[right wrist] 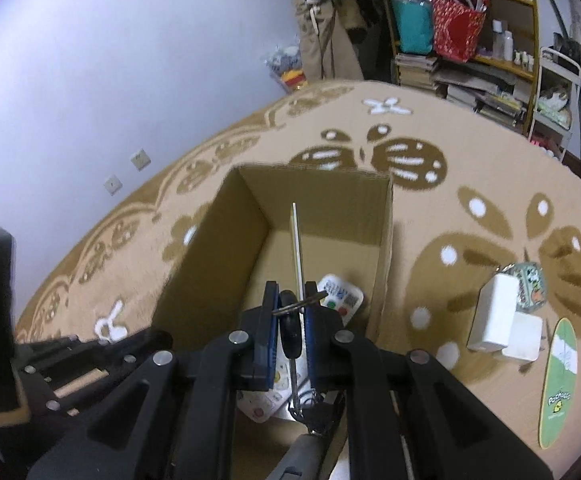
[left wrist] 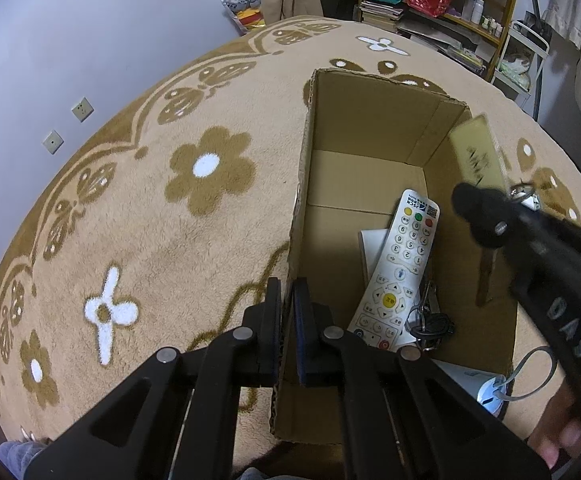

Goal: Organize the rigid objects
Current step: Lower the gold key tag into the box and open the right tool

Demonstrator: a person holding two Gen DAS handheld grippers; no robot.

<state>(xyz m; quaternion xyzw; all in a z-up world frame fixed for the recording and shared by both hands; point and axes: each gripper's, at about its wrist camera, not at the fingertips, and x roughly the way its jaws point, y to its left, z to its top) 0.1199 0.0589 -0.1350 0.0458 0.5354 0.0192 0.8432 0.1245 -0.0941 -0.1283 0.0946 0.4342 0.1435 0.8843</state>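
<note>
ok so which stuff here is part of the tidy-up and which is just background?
Job: cardboard box, remote, keys, card in right gripper, left gripper on box wall, white blocks, green oval board.
Background: shelf, red bag, teal bag, wall sockets.

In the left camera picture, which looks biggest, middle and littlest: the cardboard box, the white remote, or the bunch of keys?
1. cardboard box
2. white remote
3. bunch of keys
All sit close together, so nearness barely changes this.

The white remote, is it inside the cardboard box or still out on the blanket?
Inside. The white remote lies on the floor of the cardboard box, walls around it, resting partly on a white flat item beside a bunch of keys.
</note>
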